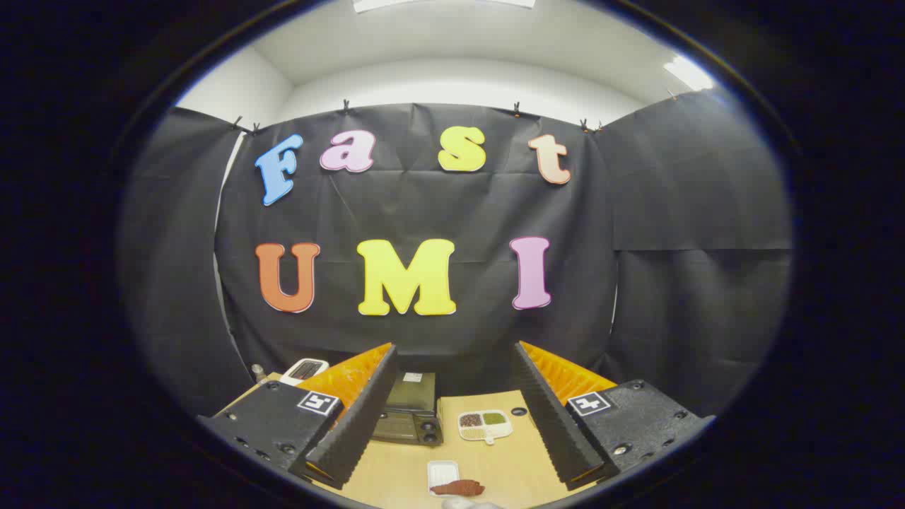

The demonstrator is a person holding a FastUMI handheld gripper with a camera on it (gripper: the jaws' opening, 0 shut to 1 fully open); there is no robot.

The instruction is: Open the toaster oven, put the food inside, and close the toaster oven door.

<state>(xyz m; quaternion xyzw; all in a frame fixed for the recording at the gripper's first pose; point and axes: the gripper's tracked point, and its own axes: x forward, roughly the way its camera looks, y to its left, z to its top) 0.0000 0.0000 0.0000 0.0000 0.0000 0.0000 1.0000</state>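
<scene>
My gripper point(456, 350) is held high above the wooden table point(396, 466), its two fingers spread wide apart and open, with nothing between them. Far below, between the fingers, a black toaster oven point(410, 417) stands on the table, partly hidden by the left finger point(360, 417); its door looks closed. A brown piece of food point(457, 488) lies on a small white tray point(442, 471) near the table's front edge, closer to me than the oven.
A white divided dish point(485, 425) with brown and green fillings sits right of the oven. A white appliance point(304, 370) stands at the table's back left corner. A small dark round object point(519, 411) lies behind the dish. Black cloth walls surround the table.
</scene>
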